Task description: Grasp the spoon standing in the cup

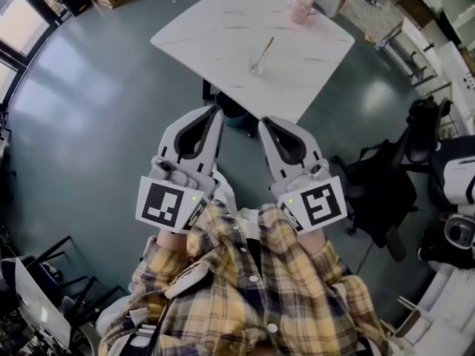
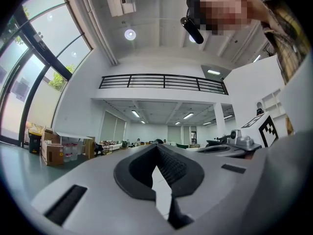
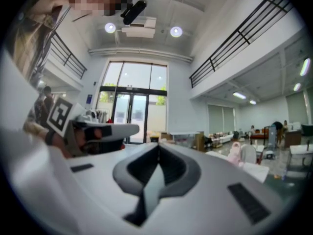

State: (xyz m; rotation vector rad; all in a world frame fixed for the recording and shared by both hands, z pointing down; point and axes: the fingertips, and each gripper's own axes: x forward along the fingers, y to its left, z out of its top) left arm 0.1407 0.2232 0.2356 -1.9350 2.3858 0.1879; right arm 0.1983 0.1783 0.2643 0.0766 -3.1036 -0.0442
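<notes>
Tongs (image 1: 217,110) (image 1: 263,122) closed; spoon (image 1: 263,55) lies handle toward cup (image 1: 302,4).

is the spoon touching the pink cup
Apart. The head view shows the spoon lying flat, with bare tabletop between it and the cup near the far corner.

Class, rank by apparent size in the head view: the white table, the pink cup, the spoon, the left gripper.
1. White table.
2. Left gripper, though nearness to the camera enlarges it.
3. Pink cup and spoon: unranked; the spoon looks longer, the cup bulkier.
</notes>
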